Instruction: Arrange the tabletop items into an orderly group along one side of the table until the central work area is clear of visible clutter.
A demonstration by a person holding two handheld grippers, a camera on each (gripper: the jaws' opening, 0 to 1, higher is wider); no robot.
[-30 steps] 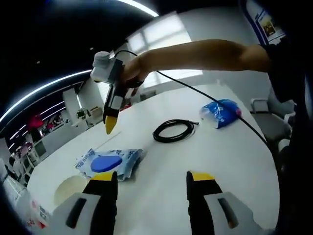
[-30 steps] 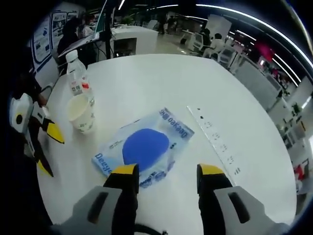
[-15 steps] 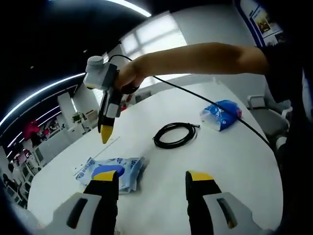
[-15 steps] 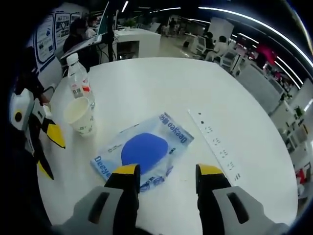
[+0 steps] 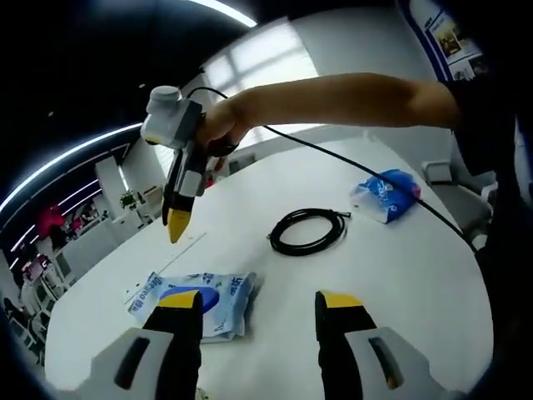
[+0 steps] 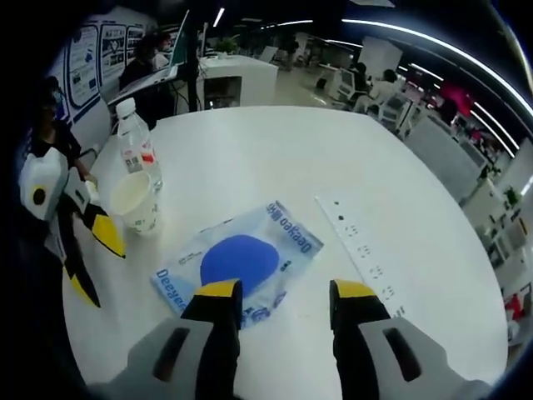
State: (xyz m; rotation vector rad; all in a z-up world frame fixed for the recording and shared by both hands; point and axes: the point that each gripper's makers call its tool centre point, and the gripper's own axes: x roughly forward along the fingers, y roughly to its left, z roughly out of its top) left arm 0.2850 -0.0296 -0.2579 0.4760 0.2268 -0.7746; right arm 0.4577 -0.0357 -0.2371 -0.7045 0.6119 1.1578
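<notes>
Blue-disc packet (image 6: 240, 260) flat just ahead of right gripper (image 6: 277, 292), jaws parted, empty. Left gripper (image 5: 260, 300) likewise released; black cable coil (image 5: 306, 231) beyond.

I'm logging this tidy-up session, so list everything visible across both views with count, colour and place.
Table: one, white, round.
Flat packet: one, clear with blue disc, near the right gripper.
Paper cup: one, cream, beside the bottle.
Water bottle: one, clear with white cap, behind the cup.
Power strip: one, white, right of the packet.
Coiled cable: one, black, mid-table.
Blue bag: one, blue-white, crumpled, far side.
Left gripper: yellow-tipped, open.
Right gripper: yellow-tipped, open.
</notes>
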